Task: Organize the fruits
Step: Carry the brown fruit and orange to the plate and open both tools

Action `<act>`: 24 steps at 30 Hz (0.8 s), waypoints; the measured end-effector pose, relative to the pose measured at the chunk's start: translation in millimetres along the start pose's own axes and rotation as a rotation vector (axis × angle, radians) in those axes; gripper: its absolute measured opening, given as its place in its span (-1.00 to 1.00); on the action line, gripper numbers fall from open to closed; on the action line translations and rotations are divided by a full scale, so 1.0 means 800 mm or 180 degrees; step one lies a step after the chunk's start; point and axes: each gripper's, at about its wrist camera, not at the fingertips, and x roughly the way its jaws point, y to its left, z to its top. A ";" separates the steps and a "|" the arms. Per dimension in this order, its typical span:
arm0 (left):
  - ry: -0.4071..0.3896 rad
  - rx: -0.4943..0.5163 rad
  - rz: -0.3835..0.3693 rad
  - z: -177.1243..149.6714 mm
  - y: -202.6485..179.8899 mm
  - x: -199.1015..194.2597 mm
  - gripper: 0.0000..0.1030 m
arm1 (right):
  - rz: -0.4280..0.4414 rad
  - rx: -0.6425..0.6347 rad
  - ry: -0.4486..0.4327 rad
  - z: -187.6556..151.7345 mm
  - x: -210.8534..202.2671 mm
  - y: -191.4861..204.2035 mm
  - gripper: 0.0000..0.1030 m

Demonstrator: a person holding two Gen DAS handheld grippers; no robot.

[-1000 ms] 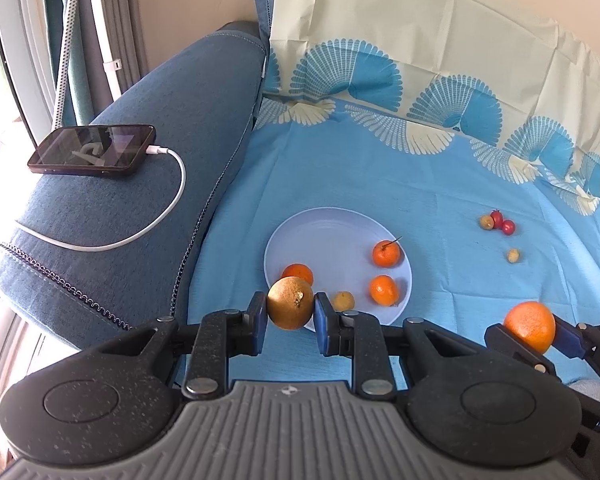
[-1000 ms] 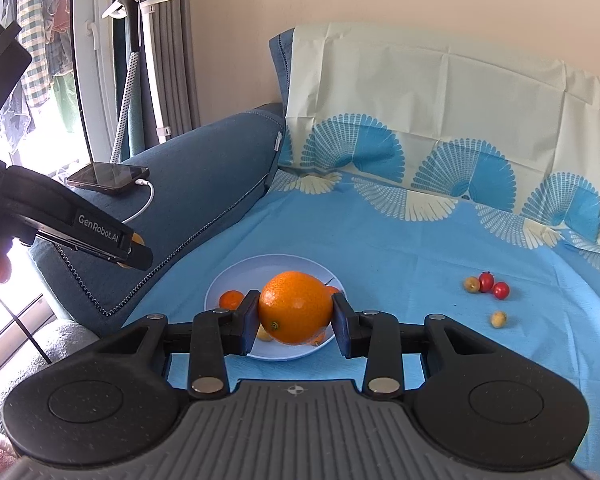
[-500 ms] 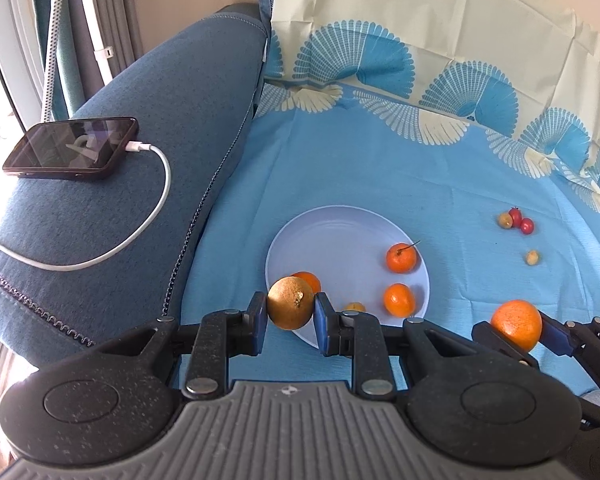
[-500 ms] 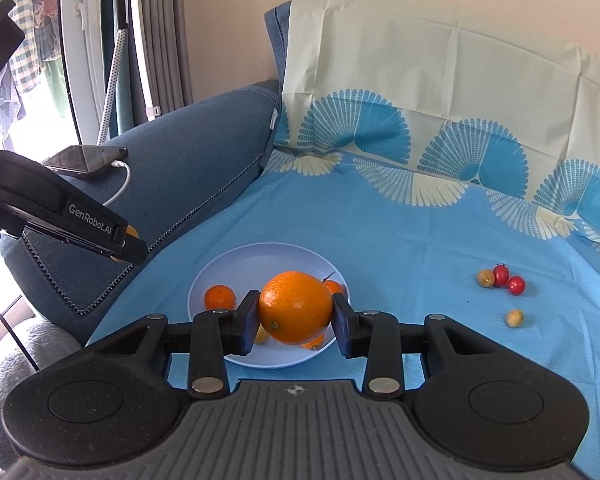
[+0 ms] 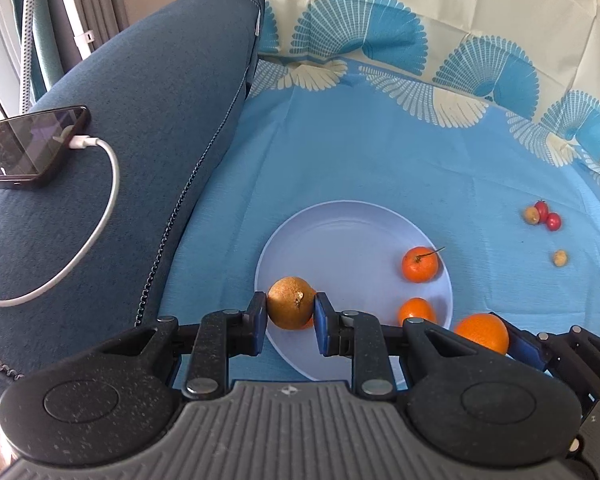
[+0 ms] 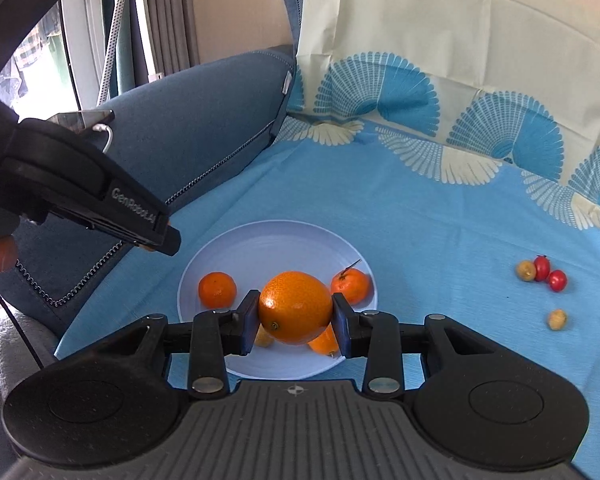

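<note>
Both hands carry fruit: the left gripper [image 5: 290, 312] pinches a brownish orange [image 5: 291, 307] between its jaws, the right gripper [image 6: 295, 317] an orange [image 6: 295, 307]. Beyond the jaws, the plate [image 5: 340, 224] holds several tangerines; four small fruits [image 6: 542, 274] remain loose, right of the jaws.

"GenRobot.AI" — seemingly — on left gripper [image 6: 168, 240].

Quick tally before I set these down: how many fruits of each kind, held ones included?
Large orange: 1, in right tongs
Tangerines: 3, on plate
Golden-brown fruit: 1, in left tongs
Red berries: 2
Small yellowish fruits: 3
Total: 10
</note>
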 end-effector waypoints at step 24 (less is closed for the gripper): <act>-0.0175 0.0260 0.0261 -0.002 -0.010 0.016 0.99 | 0.0067 -0.0109 0.0131 0.010 0.040 -0.004 0.70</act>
